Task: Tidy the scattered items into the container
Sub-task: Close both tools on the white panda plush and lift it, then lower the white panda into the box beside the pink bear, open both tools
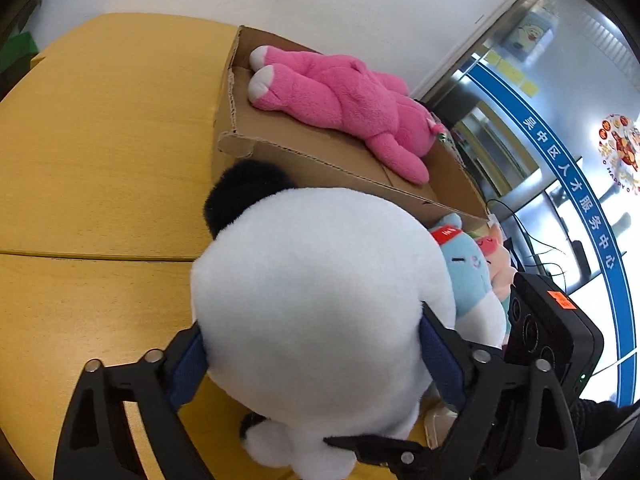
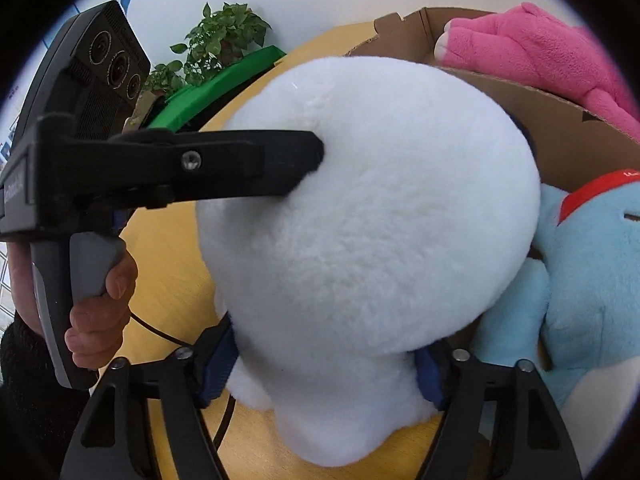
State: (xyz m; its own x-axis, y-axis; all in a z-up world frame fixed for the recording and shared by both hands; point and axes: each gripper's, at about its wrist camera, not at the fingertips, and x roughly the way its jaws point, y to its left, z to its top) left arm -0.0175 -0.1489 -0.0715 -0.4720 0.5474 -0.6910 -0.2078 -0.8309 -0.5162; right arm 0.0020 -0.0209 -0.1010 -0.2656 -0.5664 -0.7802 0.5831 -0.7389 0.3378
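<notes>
A large white plush toy (image 1: 312, 280) with a black ear (image 1: 244, 196) stands on the yellow table beside the cardboard box (image 1: 320, 160). My left gripper (image 1: 316, 344) is shut on its round head, one blue pad on each side. My right gripper (image 2: 332, 364) is shut on the same white plush (image 2: 360, 208) lower down, around its neck. The left gripper's finger (image 2: 240, 160) shows pressing into the head in the right wrist view. A pink plush (image 1: 344, 100) lies inside the box.
A light blue plush with a red band (image 1: 468, 264) and a pink-orange plush (image 1: 498, 256) lie against the box's near wall. The yellow table (image 1: 100, 160) extends to the left. A potted plant (image 2: 216, 40) and a green object (image 2: 224, 76) stand beyond the table.
</notes>
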